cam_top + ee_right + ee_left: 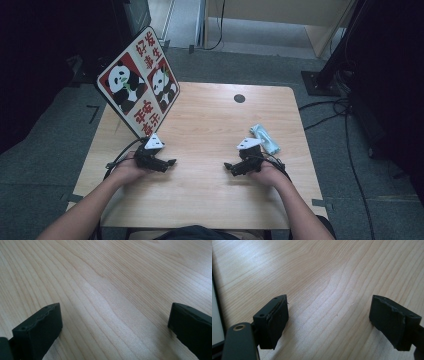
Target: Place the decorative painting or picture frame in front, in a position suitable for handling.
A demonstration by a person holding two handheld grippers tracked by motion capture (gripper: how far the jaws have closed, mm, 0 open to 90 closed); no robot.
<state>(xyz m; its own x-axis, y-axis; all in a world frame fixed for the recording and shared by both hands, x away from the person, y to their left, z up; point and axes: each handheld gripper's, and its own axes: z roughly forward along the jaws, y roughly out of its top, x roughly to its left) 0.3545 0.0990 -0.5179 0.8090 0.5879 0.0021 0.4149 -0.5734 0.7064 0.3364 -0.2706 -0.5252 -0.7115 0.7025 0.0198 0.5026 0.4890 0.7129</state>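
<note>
Both the left hand-held gripper [169, 163] and right hand-held gripper [229, 166] rest wide open and empty on the pale wooden worktop [210, 125], apparently before any grasp; next, the right likely reaches the crumpled pale-blue cloth [265, 138] just beside it.

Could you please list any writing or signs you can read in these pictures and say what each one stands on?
"好发事生" reads, with some doubt, in red characters along the upper edge of the panda board.
"平安喜乐" reads, also uncertain, along its lower edge, seen rotated.
The light blue packet on the table shows no readable print.
</note>
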